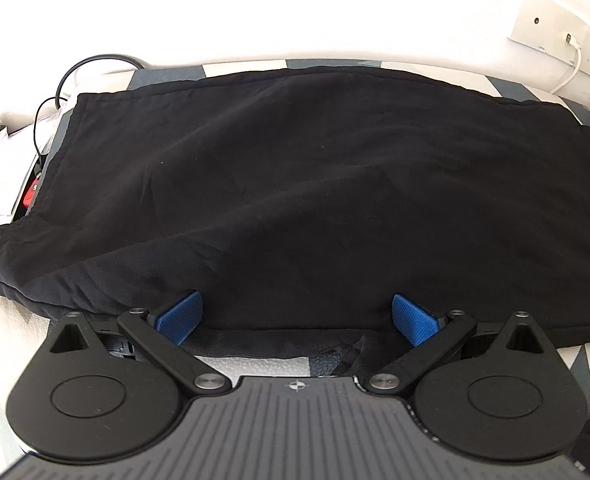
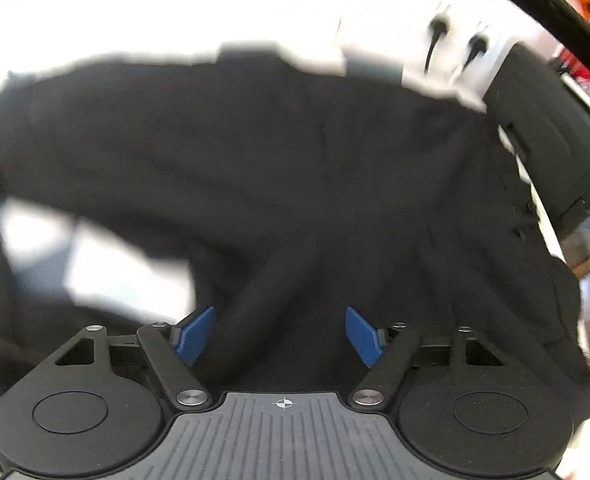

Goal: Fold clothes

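A black garment (image 1: 295, 184) lies spread across the patterned surface (image 1: 583, 364), its hemmed left edge (image 1: 61, 160) ending beside a cable (image 1: 61, 88) and clutter. The left hand-held gripper (image 1: 297, 318) stands with its blue pads (image 1: 181, 316) wide apart over the near edge, nothing pinched. The right hand-held gripper (image 2: 281, 336) is also spread, a raised fold of cloth between its pads (the view is blurred); bare surface (image 2: 95, 264) shows at left.

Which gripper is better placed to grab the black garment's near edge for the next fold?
Probably left: the left gripper stands open, straddling the black fabric garment's flat near hem. The right gripper's view is blurred over bunched cloth.
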A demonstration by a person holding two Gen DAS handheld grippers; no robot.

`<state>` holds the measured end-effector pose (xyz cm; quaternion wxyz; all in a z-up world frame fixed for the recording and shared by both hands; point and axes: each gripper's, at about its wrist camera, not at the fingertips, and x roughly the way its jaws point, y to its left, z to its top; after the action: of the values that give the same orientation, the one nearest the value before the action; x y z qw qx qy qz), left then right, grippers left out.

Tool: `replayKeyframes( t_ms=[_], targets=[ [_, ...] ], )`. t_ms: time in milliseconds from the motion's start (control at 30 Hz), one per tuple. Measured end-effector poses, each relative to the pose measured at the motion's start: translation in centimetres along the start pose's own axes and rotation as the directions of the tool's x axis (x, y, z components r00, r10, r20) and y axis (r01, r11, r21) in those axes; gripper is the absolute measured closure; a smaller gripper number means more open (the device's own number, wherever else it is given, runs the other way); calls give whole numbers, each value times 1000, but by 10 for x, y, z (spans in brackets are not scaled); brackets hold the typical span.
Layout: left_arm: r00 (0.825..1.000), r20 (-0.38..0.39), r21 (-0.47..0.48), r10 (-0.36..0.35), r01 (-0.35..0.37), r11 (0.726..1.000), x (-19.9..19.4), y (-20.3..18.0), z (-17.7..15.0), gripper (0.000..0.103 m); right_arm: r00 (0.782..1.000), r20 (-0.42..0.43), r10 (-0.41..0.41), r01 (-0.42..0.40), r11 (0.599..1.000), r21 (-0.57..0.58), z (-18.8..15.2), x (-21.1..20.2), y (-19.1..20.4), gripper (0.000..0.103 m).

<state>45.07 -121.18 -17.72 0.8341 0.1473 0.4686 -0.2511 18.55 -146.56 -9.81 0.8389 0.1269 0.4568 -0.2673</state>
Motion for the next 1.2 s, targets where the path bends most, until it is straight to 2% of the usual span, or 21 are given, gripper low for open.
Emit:
replayKeyframes(
  t_ms=[67, 167, 267, 300, 333, 400, 500, 667, 1200],
  targets=[
    [1000, -24, -21, 13, -14, 1000, 1, -2, 4, 0, 994, 106, 39, -50, 994, 99, 13, -5, -2, 11],
    [999, -41, -45, 31, -32, 998, 3, -5, 8, 0, 987, 157, 35, -63, 982, 177, 29, 14, -2, 8],
    [998, -41, -58, 44, -46, 997, 3, -8, 8, 0, 996, 85, -22, 7, 985, 170, 42, 43, 6, 8],
    [998, -43, -58, 45, -47, 997, 4, -8, 8, 0, 998, 60, -16, 6, 988, 152, 43, 51, 11, 6],
    [998, -44, -58, 45, -48, 997, 4, -8, 8, 0, 999, 35, -11, 6, 991, 133, 43, 58, 15, 1],
    [998, -49, -53, 40, -43, 998, 4, -7, 9, 0, 999, 29, -44, 42, 997, 69, 39, 68, 25, 1],
    [998, -55, -48, 37, -40, 998, 4, -6, 10, 0, 998, 61, -34, 28, 994, 106, 34, 67, 23, 1],
    [998, -42, -48, 39, -41, 998, 4, -7, 8, 0, 996, 84, -36, 28, 995, 94, 28, 59, 28, 1],
    [999, -1, -42, 33, -33, 999, 0, -9, 1, 0, 996, 78, -35, 29, 996, 83, 29, 71, 23, 1]
  ],
)
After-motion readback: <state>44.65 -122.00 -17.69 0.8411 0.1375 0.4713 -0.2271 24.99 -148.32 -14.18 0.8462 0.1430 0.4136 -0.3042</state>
